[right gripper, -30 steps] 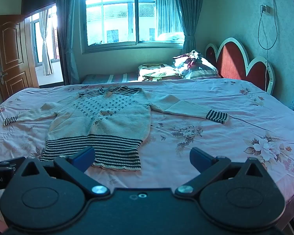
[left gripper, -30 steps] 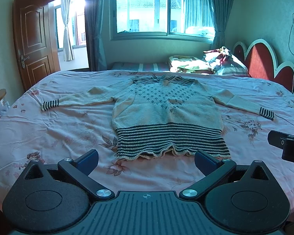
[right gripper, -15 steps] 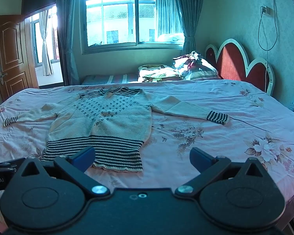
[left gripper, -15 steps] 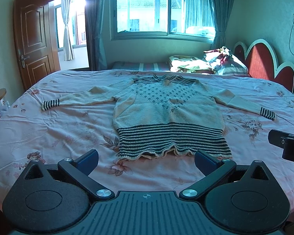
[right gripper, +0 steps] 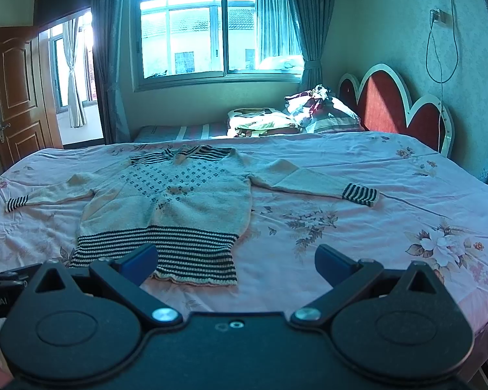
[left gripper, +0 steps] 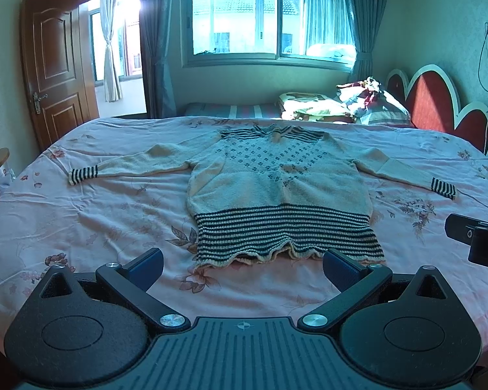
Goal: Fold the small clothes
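- A cream knitted sweater [left gripper: 276, 188] is seen spread flat on the pink floral bedsheet [left gripper: 81, 214], in the centre of the left wrist frame, with both sleeves stretched out to the sides.
- Its dark-striped hem [left gripper: 286, 234] is turned toward the lower edge of the frame, and the striped collar [left gripper: 270, 133] lies toward the window [left gripper: 266, 19].
- The left gripper [left gripper: 243, 265] is held wide open just short of the hem, and nothing is gripped between its blue fingers [left gripper: 146, 266].
- In the right wrist view the sweater [right gripper: 172, 201] is placed left of centre, and its striped right cuff [right gripper: 359, 193] is found at mid-frame, well apart from the body.
- The right gripper [right gripper: 236, 260] is likewise spread open and empty; its left finger [right gripper: 136, 261] is overlapped with the hem in the picture, though whether cloth is touched cannot be told from this angle.
- Part of the right gripper's body is caught at the right edge of the left wrist frame.
- A red scalloped headboard [left gripper: 439, 104] is shown at upper right, with piled bedding [left gripper: 341, 104] just beside it.
- A wooden door [left gripper: 55, 68] is seen open at upper left.
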